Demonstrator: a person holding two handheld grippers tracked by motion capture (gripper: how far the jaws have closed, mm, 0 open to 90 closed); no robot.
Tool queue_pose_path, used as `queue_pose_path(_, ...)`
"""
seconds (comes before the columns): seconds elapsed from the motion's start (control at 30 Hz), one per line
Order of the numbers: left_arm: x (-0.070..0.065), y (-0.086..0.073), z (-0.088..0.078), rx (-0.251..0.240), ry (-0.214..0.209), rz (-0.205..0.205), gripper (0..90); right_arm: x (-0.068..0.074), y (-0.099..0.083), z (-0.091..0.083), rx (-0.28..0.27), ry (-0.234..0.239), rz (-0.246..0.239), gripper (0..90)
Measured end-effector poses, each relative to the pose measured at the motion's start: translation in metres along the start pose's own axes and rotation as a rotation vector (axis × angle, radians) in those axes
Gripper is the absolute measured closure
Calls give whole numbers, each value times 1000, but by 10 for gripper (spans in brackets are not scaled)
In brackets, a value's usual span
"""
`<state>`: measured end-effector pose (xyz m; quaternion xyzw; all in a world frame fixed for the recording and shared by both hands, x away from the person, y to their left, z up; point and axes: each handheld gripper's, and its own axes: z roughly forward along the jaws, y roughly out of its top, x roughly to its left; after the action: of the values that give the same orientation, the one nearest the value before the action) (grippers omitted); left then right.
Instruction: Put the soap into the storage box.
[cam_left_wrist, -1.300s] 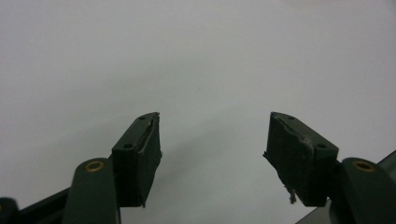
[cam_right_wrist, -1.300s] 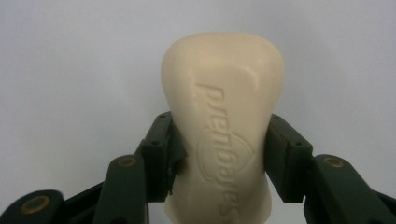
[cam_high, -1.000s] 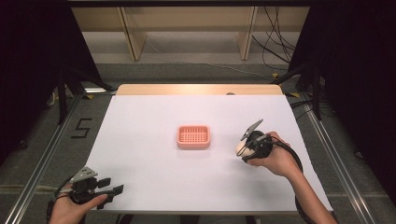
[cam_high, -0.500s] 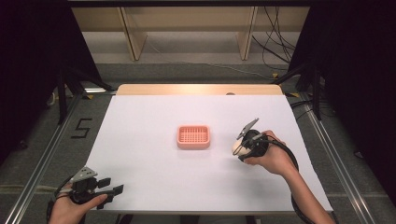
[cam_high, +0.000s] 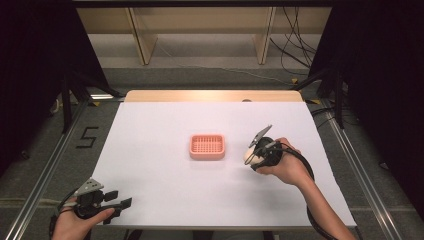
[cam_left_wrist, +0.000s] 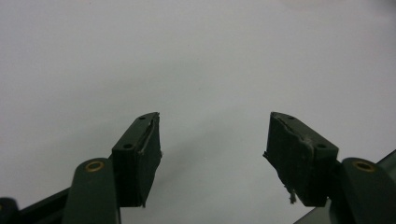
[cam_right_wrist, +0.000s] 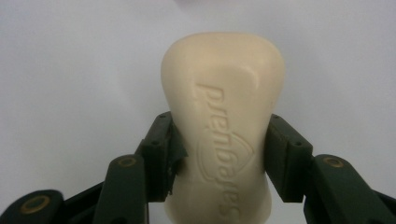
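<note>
On the white table (cam_high: 165, 125): one pink soap dish (cam_high: 207, 146), one soap bar (cam_right_wrist: 223, 135). My right gripper (cam_high: 253, 157) clamps the bar right of the dish; my left gripper (cam_left_wrist: 212, 154) rests open, empty, near edge.

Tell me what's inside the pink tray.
The pink tray lies on the white table with just its slotted floor showing, nothing in it. The soap sits clamped in the right gripper, beside the tray. The tray's underside is hidden.
</note>
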<state>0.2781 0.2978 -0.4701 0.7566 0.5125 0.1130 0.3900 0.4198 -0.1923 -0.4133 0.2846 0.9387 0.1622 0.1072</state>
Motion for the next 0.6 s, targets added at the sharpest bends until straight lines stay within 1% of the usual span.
queue_pose_path(0.1,0,0,0,-6,3,-3,346,1,3,0,-3,2,-7,505)
queue_pose_path(0.13,0,0,0,-6,3,-3,346,2,3,0,-3,4,7,505)
queue_pose_path(0.17,0,0,0,-9,4,-7,346,1,4,0,-5,1,1,505)
queue_pose_path(0.2,0,0,0,-10,5,-1,346,1,5,1,-5,-1,-5,505)
queue_pose_path(0.3,0,0,0,-11,4,-2,346,1,7,2,-6,-3,-8,505)
queue_pose_path(0.33,1,0,-1,-8,0,7,346,2,8,2,-6,-3,-8,505)
queue_pose_path(0.37,1,0,-1,-8,0,7,346,2,9,3,-8,-3,-11,505)
queue_pose_path(0.5,0,0,0,-7,0,-4,346,2,11,3,-11,3,-23,505)
queue_pose_path(0.53,1,0,0,-9,-1,9,346,3,12,3,-6,3,-16,505)
queue_pose_path(0.57,1,0,0,-9,-1,9,346,3,12,3,-6,3,-16,505)
queue_pose_path(0.6,0,0,0,-7,-1,-4,346,3,14,4,-8,3,-22,505)
